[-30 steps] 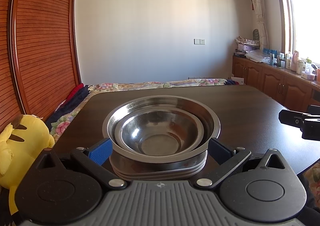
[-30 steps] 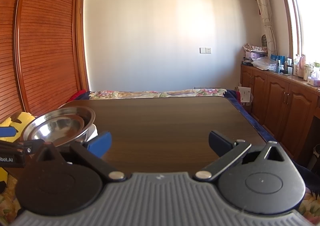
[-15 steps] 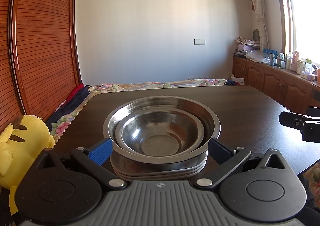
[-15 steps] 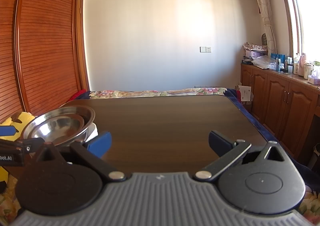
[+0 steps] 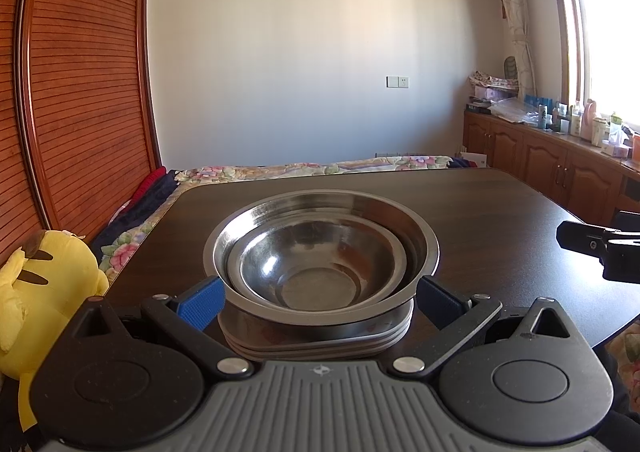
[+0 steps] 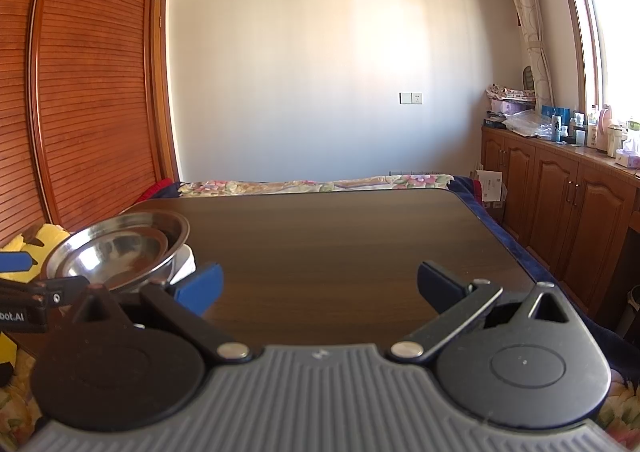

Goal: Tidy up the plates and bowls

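Observation:
A small steel bowl (image 5: 316,264) sits nested in a larger steel bowl (image 5: 416,236), and both rest on a stack of steel plates (image 5: 320,340) on the dark wooden table (image 5: 500,220). My left gripper (image 5: 318,298) is open, its blue fingers either side of the stack's near edge without touching it. My right gripper (image 6: 318,284) is open and empty above bare table; the bowls (image 6: 120,248) show at its left. The right gripper's tip shows in the left wrist view (image 5: 600,248).
A yellow plush toy (image 5: 44,292) sits off the table's left edge. A bed with a floral cover (image 5: 312,168) lies behind the table. Wooden cabinets (image 6: 560,196) with bottles stand along the right wall. A slatted wooden wardrobe (image 5: 80,92) is on the left.

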{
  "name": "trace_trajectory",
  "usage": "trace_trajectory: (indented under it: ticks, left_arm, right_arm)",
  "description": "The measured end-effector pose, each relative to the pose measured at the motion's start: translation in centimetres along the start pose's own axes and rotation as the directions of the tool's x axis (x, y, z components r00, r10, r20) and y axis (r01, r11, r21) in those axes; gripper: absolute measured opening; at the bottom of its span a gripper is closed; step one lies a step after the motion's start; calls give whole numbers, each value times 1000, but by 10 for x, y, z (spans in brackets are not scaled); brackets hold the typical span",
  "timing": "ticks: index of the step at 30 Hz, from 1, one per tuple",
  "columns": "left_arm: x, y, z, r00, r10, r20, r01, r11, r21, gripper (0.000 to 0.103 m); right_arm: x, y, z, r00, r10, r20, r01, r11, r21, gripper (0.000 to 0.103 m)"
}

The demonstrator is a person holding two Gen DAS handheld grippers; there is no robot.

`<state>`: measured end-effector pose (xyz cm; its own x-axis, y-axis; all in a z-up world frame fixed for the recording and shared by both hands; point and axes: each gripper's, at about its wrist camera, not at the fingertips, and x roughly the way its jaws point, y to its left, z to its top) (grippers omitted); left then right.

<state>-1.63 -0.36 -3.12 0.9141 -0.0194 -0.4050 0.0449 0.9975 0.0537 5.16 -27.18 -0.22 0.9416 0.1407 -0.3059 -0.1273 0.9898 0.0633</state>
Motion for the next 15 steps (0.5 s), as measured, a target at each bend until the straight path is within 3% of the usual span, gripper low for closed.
trace_trajectory:
  ticks: [15]
  left_arm:
    - [0, 0, 0, 1000, 1, 0, -1, 1000, -1, 103]
  right_arm:
    - [0, -1, -1, 1000, 0, -1, 0, 1000, 2, 103]
